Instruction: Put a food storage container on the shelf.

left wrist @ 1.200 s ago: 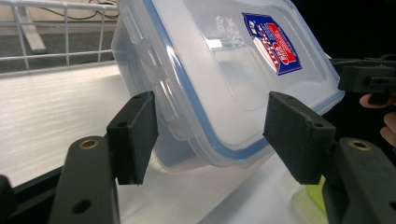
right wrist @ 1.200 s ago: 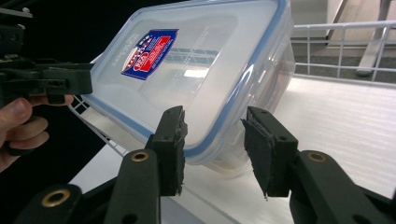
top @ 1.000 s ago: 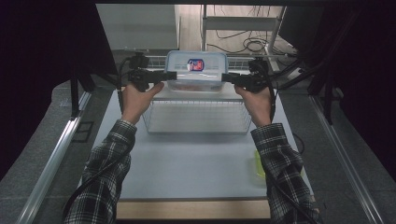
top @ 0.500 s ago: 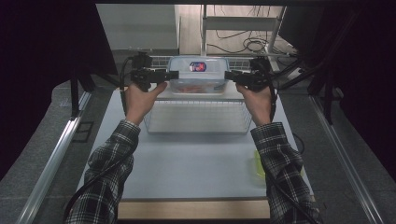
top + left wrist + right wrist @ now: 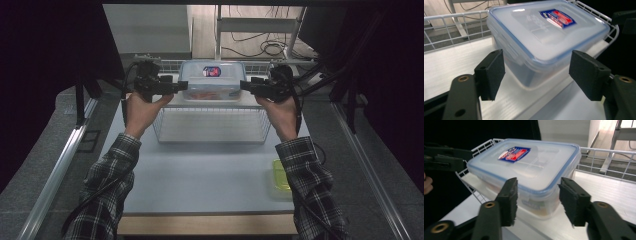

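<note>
Lab-like recording bay, black curtains (image 5: pixel 45 75), metal rails (image 5: pixel 55 170), loose floor cables (image 5: pixel 260 47)

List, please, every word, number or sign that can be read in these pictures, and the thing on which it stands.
Blue and red sticker on the container lid: print too blurred to read.
Raised lettering moulded in the lid beside the sticker: too faint to read.
Pale label on the container's side wall: blurred, unreadable.

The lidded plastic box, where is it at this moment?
In the high view the lidded plastic box stands at the table's far middle, inside the wire basket, between the left tool and right tool.
</note>
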Available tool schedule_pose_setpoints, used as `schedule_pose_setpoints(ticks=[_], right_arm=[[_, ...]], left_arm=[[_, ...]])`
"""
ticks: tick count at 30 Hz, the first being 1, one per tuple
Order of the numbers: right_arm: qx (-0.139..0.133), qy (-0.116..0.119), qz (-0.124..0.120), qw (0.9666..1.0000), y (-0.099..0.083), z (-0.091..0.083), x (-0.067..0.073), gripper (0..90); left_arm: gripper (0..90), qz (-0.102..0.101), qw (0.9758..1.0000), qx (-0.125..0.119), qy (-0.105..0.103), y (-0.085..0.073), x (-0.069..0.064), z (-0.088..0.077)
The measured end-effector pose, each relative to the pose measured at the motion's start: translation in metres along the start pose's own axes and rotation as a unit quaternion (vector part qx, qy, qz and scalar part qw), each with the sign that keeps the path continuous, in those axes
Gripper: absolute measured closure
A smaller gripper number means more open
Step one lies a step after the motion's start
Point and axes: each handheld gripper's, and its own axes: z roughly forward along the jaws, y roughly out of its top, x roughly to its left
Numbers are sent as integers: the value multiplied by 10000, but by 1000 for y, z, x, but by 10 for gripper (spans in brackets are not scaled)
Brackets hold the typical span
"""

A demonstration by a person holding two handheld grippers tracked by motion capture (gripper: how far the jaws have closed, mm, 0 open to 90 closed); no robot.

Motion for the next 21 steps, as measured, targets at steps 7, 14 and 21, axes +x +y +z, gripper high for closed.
schedule_pose_setpoints(ticks=[7, 14, 21], right_arm=[[5, 39, -255, 9997, -15, -11, 8, 338], [91, 55, -464, 9989, -31, -19, 14, 268], [191, 69, -650, 9977, -50, -24, 21, 228]], left_arm=[[196, 385, 9991, 88, -143, -19, -8, -14], [140, 492, 9984, 112, -237, -42, -14, -20], [112, 567, 9975, 129, -393, -64, -22, -26]])
